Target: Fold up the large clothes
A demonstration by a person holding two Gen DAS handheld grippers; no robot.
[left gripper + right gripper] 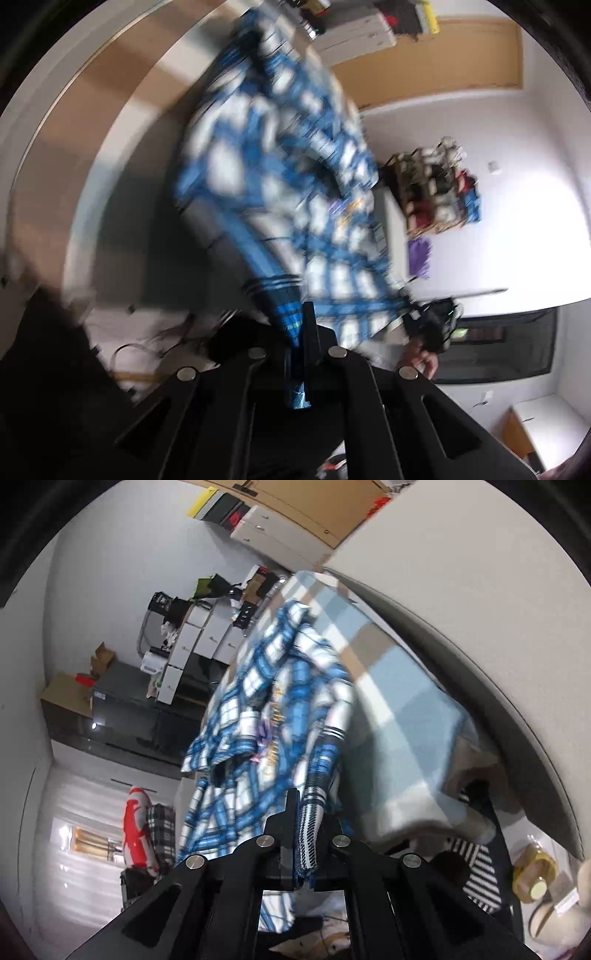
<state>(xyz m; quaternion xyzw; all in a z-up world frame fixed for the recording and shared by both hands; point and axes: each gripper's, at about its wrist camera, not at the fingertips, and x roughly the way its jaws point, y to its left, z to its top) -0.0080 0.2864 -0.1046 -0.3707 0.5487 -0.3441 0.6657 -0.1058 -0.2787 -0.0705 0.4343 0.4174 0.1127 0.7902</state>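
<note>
A large blue-and-white checked garment (280,177) hangs stretched in the air, blurred in the left wrist view. My left gripper (301,332) is shut on its striped blue hem, which runs back between the fingers. In the right wrist view the same garment (266,701) droops in folds over a bed. My right gripper (306,812) is shut on another ribbed, striped edge of it. The right gripper and the hand holding it (424,354) show at the garment's far corner in the left wrist view.
A bed with a pale blue, beige and white checked cover (399,709) lies under the garment. A shelf of shoes (436,192) stands by the white wall. Drawers and boxes (199,642), a dark cabinet (122,716) and a bottle (535,878) surround the bed.
</note>
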